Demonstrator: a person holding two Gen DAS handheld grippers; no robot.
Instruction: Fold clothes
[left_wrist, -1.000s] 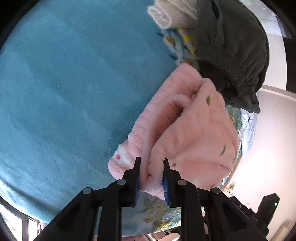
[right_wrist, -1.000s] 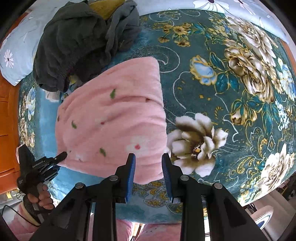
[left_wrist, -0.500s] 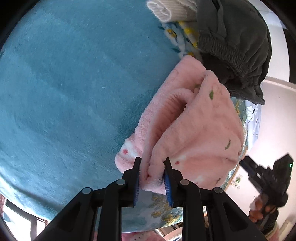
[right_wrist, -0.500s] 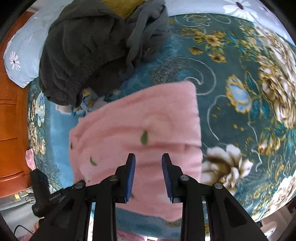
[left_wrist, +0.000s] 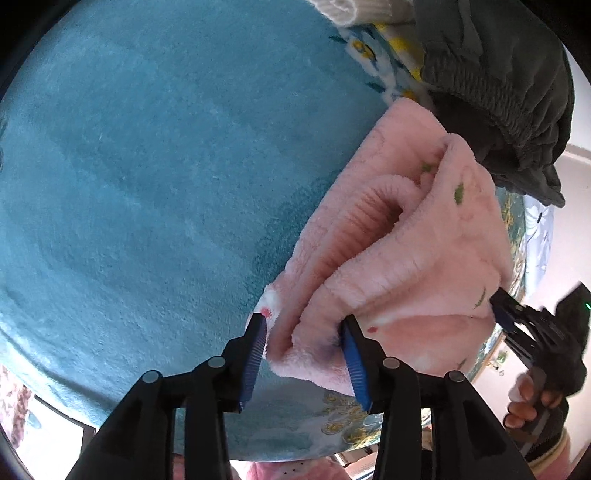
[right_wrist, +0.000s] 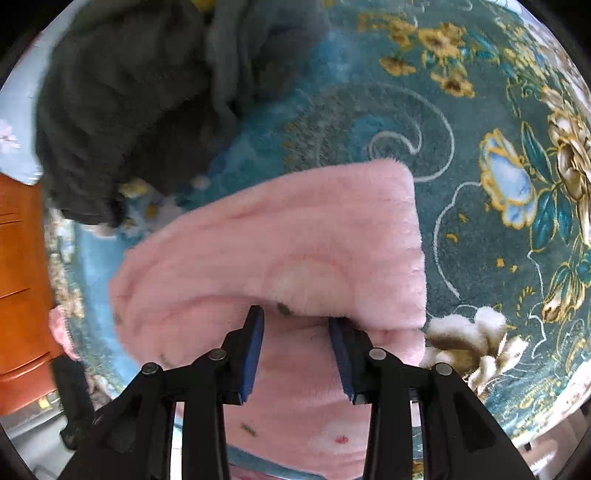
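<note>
Lying folded on the teal floral blanket (right_wrist: 480, 122), the pink fleece garment (left_wrist: 424, 258) spreads ahead of both sets of fingers, its layered edge bunched between the left gripper (left_wrist: 303, 345) pads, which stand partly apart with the fleece touching both; whether they press it I cannot tell. The right gripper (right_wrist: 295, 332) also has its fingers spread, the tips tucked under the raised upper fold of the same garment (right_wrist: 295, 240), with a lower layer beneath them. Beyond the pink fleece, past the fingertips, sits a dark grey clothes heap (right_wrist: 122, 96), seen too in the left view (left_wrist: 509, 92).
</note>
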